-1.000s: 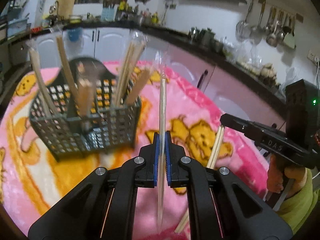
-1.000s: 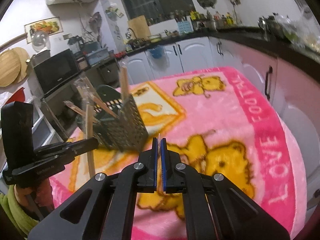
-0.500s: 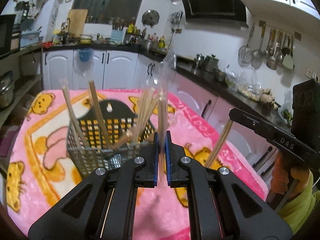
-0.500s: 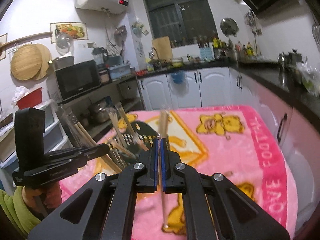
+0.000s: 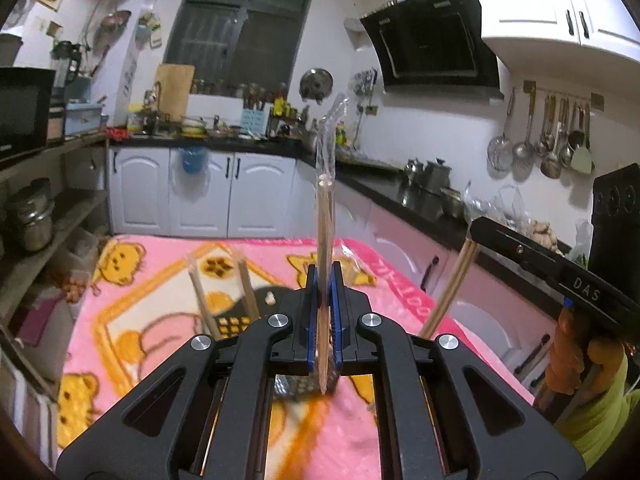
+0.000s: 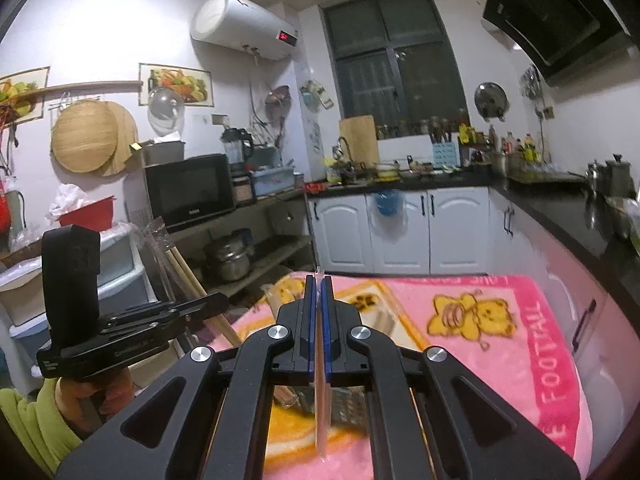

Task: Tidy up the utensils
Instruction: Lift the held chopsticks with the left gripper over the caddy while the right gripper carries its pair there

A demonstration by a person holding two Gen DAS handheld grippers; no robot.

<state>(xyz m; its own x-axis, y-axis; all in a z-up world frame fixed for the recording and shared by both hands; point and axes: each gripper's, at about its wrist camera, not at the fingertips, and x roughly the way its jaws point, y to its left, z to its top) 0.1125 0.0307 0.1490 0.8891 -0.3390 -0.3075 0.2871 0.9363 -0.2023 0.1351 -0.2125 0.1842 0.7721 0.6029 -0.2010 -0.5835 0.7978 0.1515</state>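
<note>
Kitchen; tools (image 5: 324,280) (image 6: 319,292) clamping wrapped chopsticks (image 5: 325,216).

upright chopsticks (image 5: 244,292) crowding basket (image 5: 240,320), right gripper (image 5: 474,226) near, pink blanket (image 5: 132,320) open leftward

Both tongs, left (image 5: 325,280) and right (image 6: 318,292), clamped (raised level).

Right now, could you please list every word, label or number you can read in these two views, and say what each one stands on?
"DAS": side of the right gripper, seen from the left wrist view.
"FOOTBALL": pink border of the blanket.
Partly cut pink letters on the blanket's border in the left wrist view: not readable.
Red digits on the water heater: too blurred.
Brand on the microwave: too small.
Print on the left gripper: too small.
</note>
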